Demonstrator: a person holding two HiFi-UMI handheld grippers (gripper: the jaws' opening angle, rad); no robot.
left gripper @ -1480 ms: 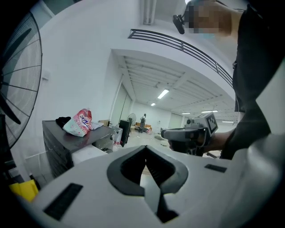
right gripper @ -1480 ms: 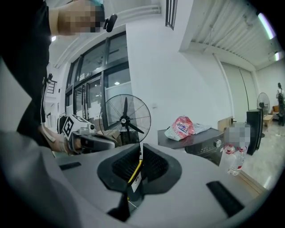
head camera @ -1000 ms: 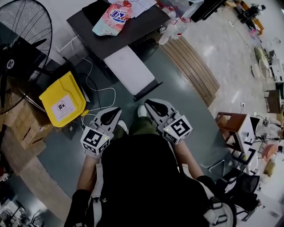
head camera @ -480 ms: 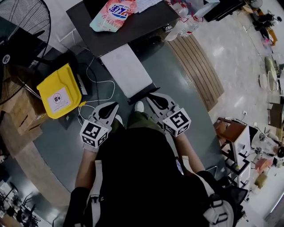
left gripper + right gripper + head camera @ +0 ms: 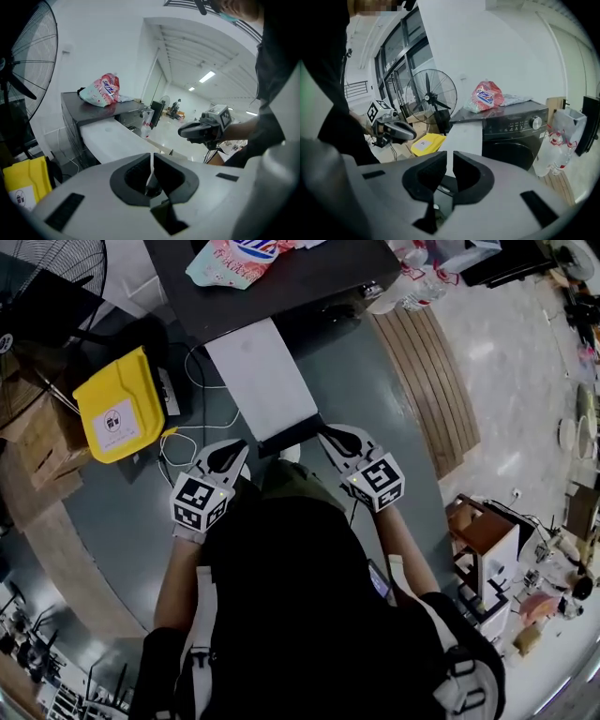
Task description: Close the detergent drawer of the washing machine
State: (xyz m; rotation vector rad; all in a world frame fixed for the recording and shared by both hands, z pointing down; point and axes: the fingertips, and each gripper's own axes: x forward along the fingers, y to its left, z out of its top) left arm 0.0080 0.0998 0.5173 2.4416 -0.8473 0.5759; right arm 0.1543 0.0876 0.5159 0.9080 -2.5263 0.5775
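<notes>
The dark washing machine [image 5: 281, 287] has its long white detergent drawer [image 5: 261, 381] pulled far out toward me. My left gripper [image 5: 234, 448] hovers just left of the drawer's front end, jaws shut and empty. My right gripper [image 5: 333, 437] sits just right of that end, its jaws nearly together with only a thin slit and nothing between. Neither visibly touches the drawer. In the left gripper view the left gripper [image 5: 152, 157] points along the drawer [image 5: 112, 140], with the right gripper [image 5: 185, 132] beyond. The right gripper [image 5: 450, 157] faces the drawer [image 5: 464, 138] and machine [image 5: 515, 136].
A pink detergent bag [image 5: 230, 259] lies on the machine's top. A yellow bin [image 5: 117, 409], cables [image 5: 202, 427] and cardboard boxes [image 5: 33, 456] stand to the left, a fan [image 5: 431, 101] behind them. A wooden pallet [image 5: 427, 381] and bottles [image 5: 555, 150] are on the right.
Both grippers have moved forward and down, up to either side of the drawer's front end. Their jaws look unchanged.
</notes>
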